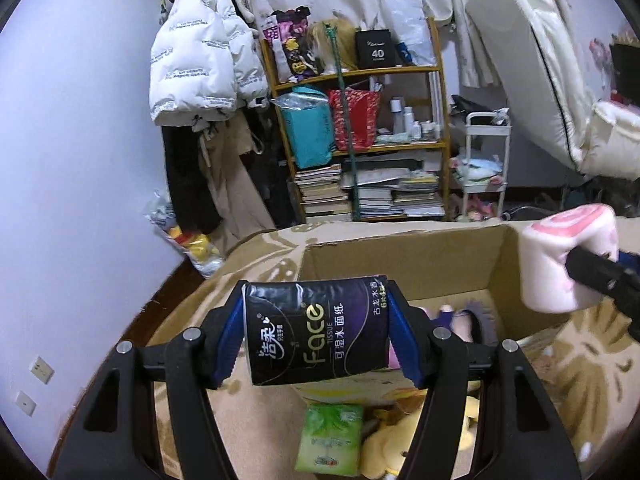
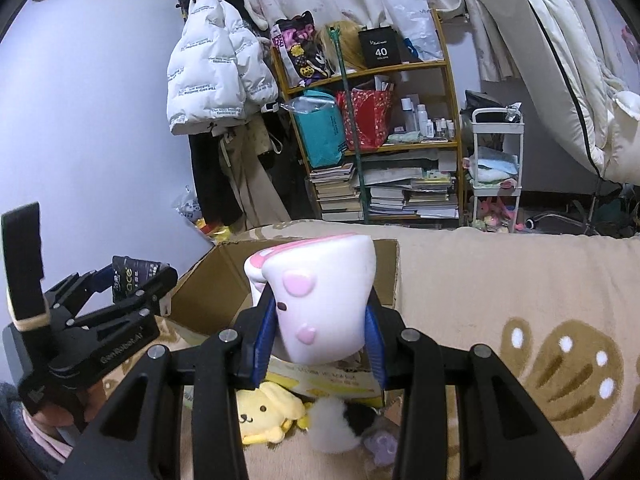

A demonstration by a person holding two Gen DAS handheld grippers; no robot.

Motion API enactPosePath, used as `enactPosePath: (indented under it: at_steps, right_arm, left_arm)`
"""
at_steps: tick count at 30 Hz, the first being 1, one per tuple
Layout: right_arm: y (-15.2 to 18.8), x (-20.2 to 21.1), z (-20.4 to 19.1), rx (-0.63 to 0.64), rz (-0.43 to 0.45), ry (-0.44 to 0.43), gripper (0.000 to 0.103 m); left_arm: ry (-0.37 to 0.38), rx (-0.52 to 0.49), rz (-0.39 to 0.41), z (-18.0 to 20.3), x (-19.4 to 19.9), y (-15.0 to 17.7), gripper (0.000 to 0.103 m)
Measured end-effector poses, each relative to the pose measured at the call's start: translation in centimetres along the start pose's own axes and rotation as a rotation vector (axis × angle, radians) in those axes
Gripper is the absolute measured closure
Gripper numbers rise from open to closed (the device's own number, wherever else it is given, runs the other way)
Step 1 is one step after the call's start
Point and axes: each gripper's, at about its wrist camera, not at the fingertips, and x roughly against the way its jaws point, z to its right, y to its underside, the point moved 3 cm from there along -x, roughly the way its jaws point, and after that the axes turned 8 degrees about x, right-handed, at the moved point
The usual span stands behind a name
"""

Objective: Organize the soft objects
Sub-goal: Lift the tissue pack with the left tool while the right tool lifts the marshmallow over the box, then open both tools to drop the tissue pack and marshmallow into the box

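A dark tissue pack (image 1: pixel 316 330) sits clamped between the blue pads of the left gripper (image 1: pixel 316 334), held up in front of an open cardboard box (image 1: pixel 400 258) on a beige blanket (image 2: pixel 520 280). The right gripper (image 2: pixel 320 334) squeezes a white and pink squishy toy (image 2: pixel 320 300) above the box's near edge. Below lie a green tissue packet (image 1: pixel 330 438) and a yellow plush dog (image 2: pixel 266 412)
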Motion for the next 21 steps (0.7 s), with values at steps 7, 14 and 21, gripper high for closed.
enactPosePath:
  at_steps: [7,14,21]
  right_arm:
    - [0.3,-2.0,0.2,0.009,-0.007,-0.007,0.060]
    - [1.2,-3.9,0.5,0.007,-0.065,0.000,0.057]
    - [1.7,-4.7,0.4,0.026,-0.100,0.004,0.054]
  left_arm:
    - [0.026,0.008,-0.028,0.4,-1.9,0.3,0.039]
    - [0.065,0.052,-0.084,0.5,-3.8,0.8,0.038]
    - [0.084,0.065,-0.120,0.4,-4.8,1.0,0.038]
